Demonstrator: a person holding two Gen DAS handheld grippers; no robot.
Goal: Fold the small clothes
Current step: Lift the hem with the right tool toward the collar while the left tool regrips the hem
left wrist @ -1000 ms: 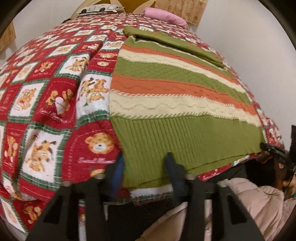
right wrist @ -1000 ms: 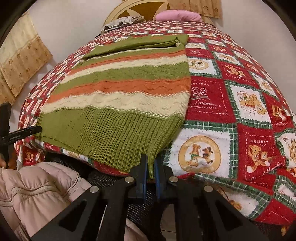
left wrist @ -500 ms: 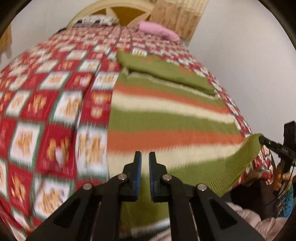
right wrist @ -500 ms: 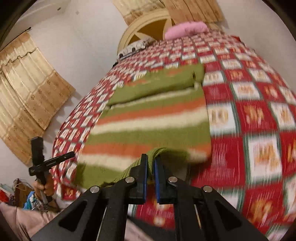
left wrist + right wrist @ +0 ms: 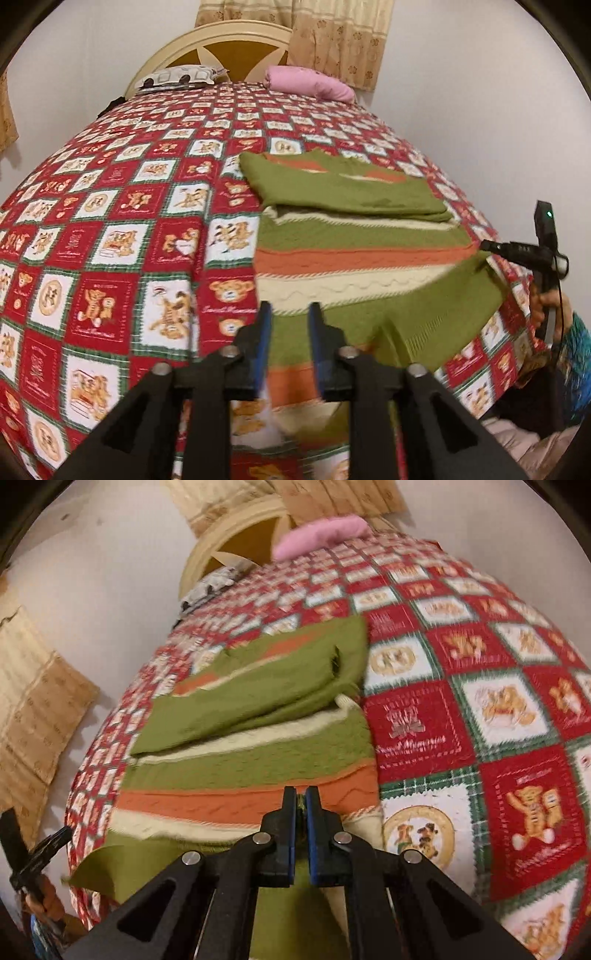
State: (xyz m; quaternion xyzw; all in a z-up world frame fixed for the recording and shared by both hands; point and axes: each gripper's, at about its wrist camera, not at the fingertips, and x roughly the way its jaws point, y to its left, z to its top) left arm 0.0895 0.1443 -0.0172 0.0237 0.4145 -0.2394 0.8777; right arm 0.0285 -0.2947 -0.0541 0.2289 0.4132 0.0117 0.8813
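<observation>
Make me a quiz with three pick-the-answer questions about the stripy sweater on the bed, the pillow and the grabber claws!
1. Where is the pink pillow?
A. by the headboard
B. on the floor
C. on the sweater

2. What colours are the sweater?
A. blue and white
B. green, orange and cream
C. all black

3. What is the right gripper doing?
A. wide open
B. shut on the sweater
C. holding the pillow

Answers:
1. A, it lies at the bed's far end beside the headboard.
2. B, those stripes cross it.
3. B, green knit is pinched between its jaws, while the left gripper is open.
</observation>
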